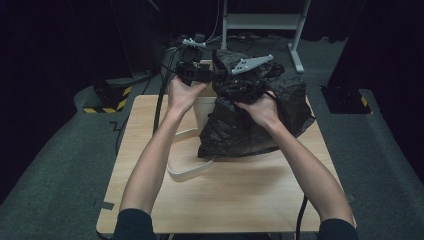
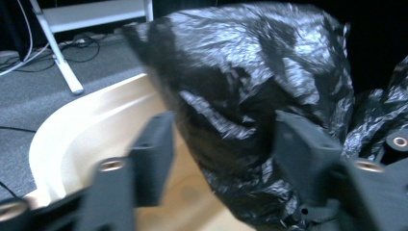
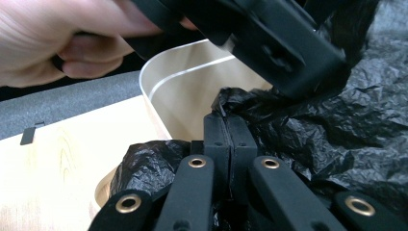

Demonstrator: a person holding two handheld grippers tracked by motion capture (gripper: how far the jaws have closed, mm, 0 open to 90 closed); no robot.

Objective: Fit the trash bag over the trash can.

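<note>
Left gripper (image 2: 219,144) jaws apart, right gripper (image 3: 230,139) jaws closed

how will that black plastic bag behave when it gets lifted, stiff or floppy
Probably floppy: the black plastic bag is crumpled and sags over the cream bin. Likely light, thin film. Its glossy surface may slip, though the right gripper is pinching a fold.

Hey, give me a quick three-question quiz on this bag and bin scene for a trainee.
1. True or false: the right gripper is shut on the bag.
2. What colour is the bag: A white, B black, C blue?
3. What lies between the left gripper's jaws?

Key
1. True: its jaws are pinched together on a fold of bag.
2. B.
3. A bulge of the bag, above the bin; the jaws stand apart on either side and are not clamped on it.
</note>
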